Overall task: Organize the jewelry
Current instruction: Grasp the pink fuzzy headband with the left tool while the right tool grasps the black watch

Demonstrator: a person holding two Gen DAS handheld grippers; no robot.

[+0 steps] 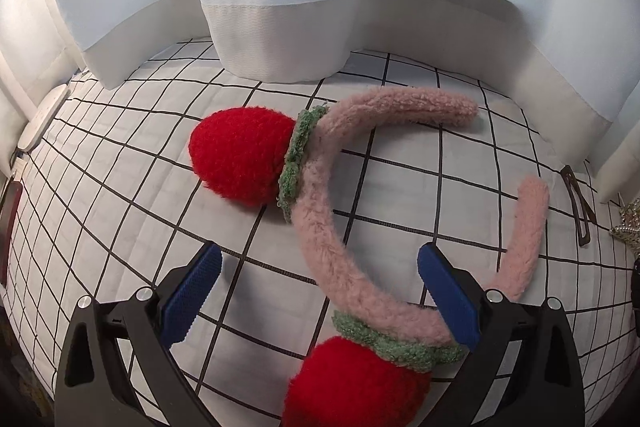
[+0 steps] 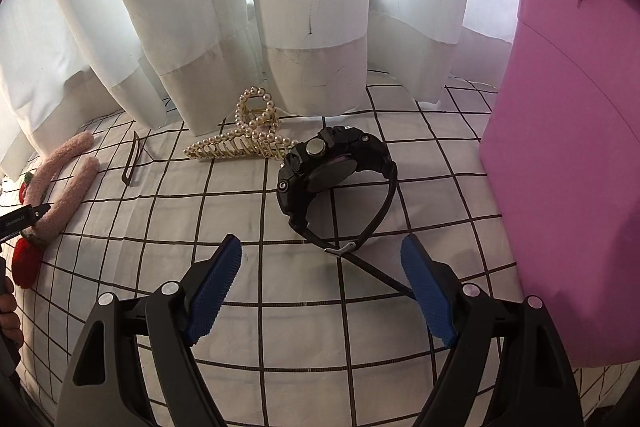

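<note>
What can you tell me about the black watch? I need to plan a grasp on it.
The watch is a chunky black sports model, apparently plastic or resin, with a round metal button on its case. It lies on its side on the checked cloth, dial facing the camera. The strap is closed in a loop, its metal buckle and loose tail pointing toward the open right gripper, which is not touching it. The pearl clip lies just behind-left, the pink bin to the right.

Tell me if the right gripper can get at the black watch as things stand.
Probably yes: the right gripper is open, the black watch lies just ahead on the checked cloth, nothing between.
</note>
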